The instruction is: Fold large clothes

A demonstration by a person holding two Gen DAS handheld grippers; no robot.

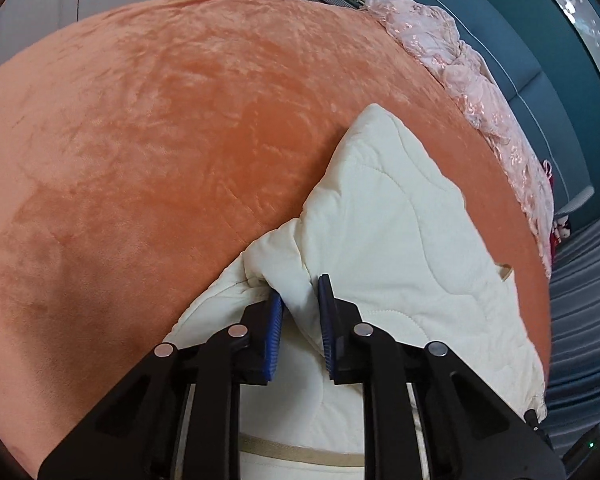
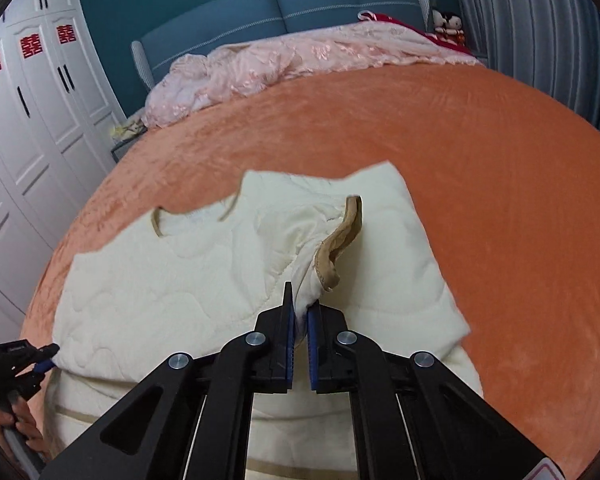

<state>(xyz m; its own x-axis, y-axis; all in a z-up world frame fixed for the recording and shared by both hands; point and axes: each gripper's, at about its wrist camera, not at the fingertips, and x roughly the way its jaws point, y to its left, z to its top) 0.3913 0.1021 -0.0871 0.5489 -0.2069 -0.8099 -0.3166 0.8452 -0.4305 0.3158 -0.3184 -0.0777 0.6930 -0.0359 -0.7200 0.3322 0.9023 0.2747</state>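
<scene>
A cream quilted jacket (image 2: 220,280) was spread on the orange bed cover (image 2: 480,168), at the near edge of the bed, with its bottom part hanging a little over that edge. The far edge of the bed, by the blue headboard (image 2: 284,8), was taken up by a pink blanket (image 2: 284,60), well apart from the jacket. The right gripper (image 2: 300,312) was pressed nearly together, and a bunched bit of the jacket's cloth was pinched between its blue pads, just beside the tan collar band (image 2: 336,252), which was lifted and twisted. The left gripper (image 1: 300,300) was also nearly closed, and a thick fold of the jacket (image 1: 400,220) was squeezed between its blue pads (image 1: 277,312); in the right view it was seen at the jacket's left side, close to the near left part of the bed. No earlier picture was given, so nothing could be said about how the grips were made. The step in hand was judged to be the lifting of two held spots so that one part of the jacket could be laid over the rest. For this to be done well, both pinches should be kept tight, and both held spots should be raised together and at the same speed, so that the cloth was not pulled crooked. The fold should be carried toward the middle of the bed, where bare orange cover was left. The collar band should be laid flat, because a lump could be made by it. The puffy cloth was likely to slip, so slow moves would be best.
</scene>
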